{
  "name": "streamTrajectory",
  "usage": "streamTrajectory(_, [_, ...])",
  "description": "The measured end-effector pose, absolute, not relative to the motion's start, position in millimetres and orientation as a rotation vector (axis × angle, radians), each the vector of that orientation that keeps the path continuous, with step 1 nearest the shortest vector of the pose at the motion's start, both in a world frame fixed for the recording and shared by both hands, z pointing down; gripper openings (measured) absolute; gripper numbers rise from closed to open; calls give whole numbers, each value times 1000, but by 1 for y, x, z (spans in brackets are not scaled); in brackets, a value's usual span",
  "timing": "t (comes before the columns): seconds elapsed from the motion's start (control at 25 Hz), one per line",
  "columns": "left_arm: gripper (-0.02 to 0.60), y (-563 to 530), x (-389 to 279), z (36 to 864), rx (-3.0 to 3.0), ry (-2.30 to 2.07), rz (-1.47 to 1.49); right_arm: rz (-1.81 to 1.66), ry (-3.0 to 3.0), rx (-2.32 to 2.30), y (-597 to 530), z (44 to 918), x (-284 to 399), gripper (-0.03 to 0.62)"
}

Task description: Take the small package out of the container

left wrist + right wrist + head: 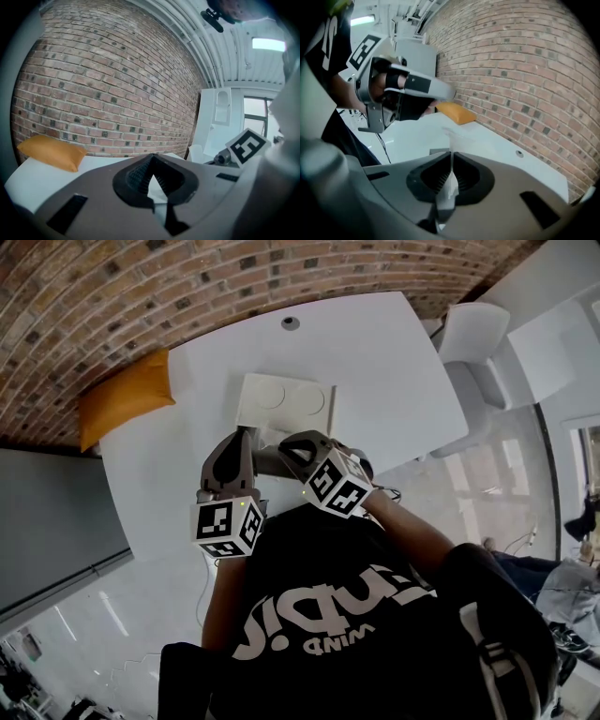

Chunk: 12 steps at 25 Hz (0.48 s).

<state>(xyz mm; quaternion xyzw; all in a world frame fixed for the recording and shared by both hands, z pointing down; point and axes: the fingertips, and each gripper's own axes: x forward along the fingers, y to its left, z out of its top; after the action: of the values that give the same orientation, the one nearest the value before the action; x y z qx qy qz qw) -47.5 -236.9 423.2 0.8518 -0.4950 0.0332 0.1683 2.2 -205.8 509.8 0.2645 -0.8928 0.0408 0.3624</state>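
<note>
A thin, clear small package (452,137) stands up between the tips of my right gripper (451,155), which is shut on it. In the head view the right gripper (283,445) hovers just in front of the flat white container (281,401) with two round hollows; the package is too small to make out there. My left gripper (246,436) hangs beside it on the left, also near the container's front edge. Its jaws meet at the tip (152,161), with only a white sliver showing behind them. From the right gripper view the left gripper (440,93) looks empty.
The container lies on a white table (375,362) with a round hole (291,322) at its far side. An orange cushion (127,395) lies at the table's left end by the brick wall (112,296). White chairs (473,338) stand at the right.
</note>
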Motion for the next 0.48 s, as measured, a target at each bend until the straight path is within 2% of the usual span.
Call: streamTrajectory(0.48, [5,-232,-43,420,2439,-1400,89,126,-2510,1054,-225,431,34,12])
